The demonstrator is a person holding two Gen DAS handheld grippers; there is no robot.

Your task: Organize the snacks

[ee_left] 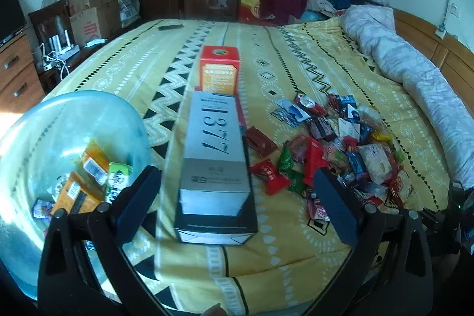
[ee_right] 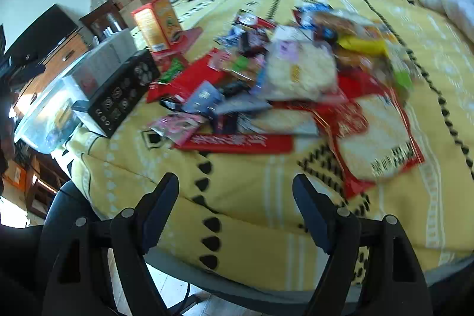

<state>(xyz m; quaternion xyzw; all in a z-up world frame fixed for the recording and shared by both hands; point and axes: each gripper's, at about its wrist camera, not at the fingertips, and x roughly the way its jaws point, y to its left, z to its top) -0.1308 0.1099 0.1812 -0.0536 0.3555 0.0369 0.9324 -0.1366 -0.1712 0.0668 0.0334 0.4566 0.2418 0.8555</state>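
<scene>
Both our grippers hang spread and empty: left gripper [ee_left: 237, 191] straddles the grey box [ee_left: 214, 165], bowl [ee_left: 35, 138] to its left; snack pile [ee_right: 296, 73] lies ahead of the right gripper [ee_right: 235, 194].

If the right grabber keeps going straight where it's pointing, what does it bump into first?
Probably the bare yellow bedspread just ahead of the open right gripper. Past that lies the long red snack packet at the pile's near edge. Depth is hard to judge.
</scene>
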